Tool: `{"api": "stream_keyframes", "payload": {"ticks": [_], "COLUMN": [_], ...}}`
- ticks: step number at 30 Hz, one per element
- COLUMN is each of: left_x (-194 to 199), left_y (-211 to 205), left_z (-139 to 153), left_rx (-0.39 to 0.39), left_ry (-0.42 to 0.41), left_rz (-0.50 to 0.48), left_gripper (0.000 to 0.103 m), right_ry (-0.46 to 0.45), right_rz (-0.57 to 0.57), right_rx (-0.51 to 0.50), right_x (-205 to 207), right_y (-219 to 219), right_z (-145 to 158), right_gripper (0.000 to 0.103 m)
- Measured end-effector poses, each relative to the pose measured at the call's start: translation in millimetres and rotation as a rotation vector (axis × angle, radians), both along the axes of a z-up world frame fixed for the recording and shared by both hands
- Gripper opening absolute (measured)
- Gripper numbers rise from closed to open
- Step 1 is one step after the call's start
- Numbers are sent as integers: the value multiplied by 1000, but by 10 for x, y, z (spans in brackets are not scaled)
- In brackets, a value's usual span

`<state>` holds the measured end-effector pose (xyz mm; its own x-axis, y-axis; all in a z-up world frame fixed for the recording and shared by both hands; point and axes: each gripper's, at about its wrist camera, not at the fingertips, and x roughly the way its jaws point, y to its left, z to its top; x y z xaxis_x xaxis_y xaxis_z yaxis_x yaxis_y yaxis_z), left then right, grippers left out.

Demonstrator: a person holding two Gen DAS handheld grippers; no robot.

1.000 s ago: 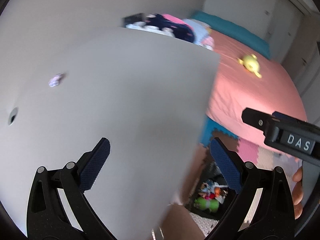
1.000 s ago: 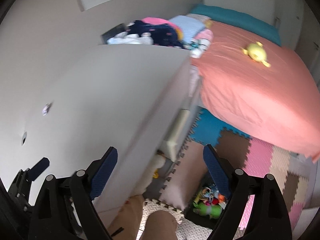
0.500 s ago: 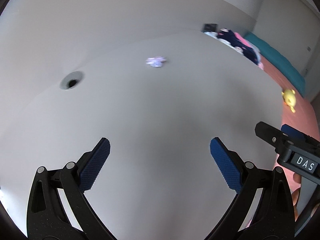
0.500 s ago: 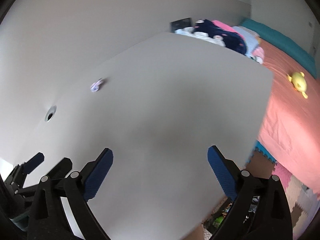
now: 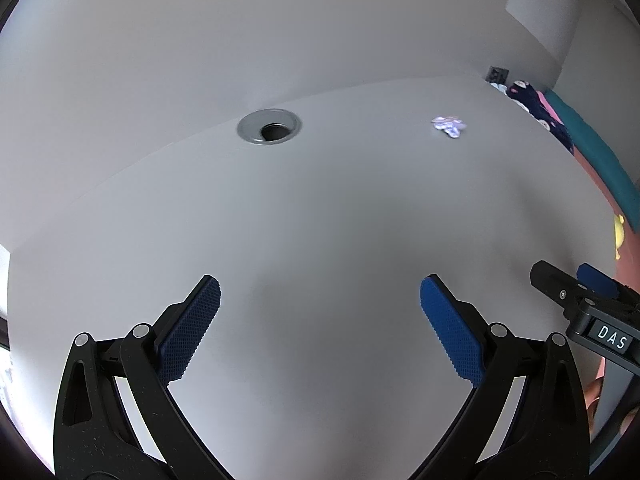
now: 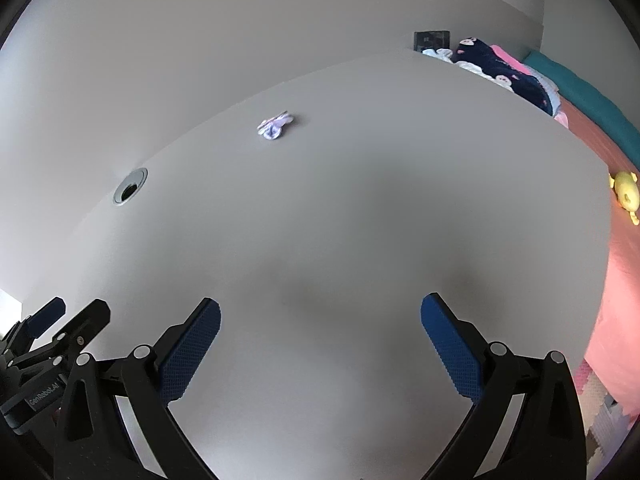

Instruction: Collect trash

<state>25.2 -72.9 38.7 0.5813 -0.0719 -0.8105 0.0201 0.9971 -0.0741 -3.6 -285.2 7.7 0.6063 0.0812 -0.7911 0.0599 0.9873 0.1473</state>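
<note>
A small crumpled white-and-purple wrapper (image 5: 449, 125) lies on the white desk (image 5: 320, 208) toward its far side; it also shows in the right wrist view (image 6: 274, 125). My left gripper (image 5: 320, 300) is open and empty, hovering over the near part of the desk, far from the wrapper. My right gripper (image 6: 320, 318) is open and empty too, over the near desk, and its fingers show at the right edge of the left wrist view (image 5: 592, 284). The left gripper shows at the lower left of the right wrist view (image 6: 44, 320).
A round cable hole (image 5: 269, 127) with a grey rim sits near the desk's back edge by the wall. A pile of clothes (image 6: 504, 72) lies beyond the far end. A pink bed (image 6: 616, 288) with a yellow toy (image 6: 626, 194) lies to the right.
Both grippers have swung left from the desk's right edge and the floor toward the desk top. The wrapper and cable hole now sit nearer the centre of view. Both stay open.
</note>
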Motion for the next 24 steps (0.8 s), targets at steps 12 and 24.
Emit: {"api": "stream_keyframes", "payload": {"ticks": [12, 24], "left_x": [206, 219], "left_y": [-10, -37], "left_z": [-215, -278], "left_rx": [38, 87], "left_ry": [15, 11], "left_rz": [-15, -10], "left_gripper": [97, 97], "right_ry": [1, -36], "right_rz": [4, -14], "right_rx": [-61, -105], "right_x": [71, 90], "right_y": [187, 220], "right_z": [-220, -252], "right_gripper": [100, 100]}}
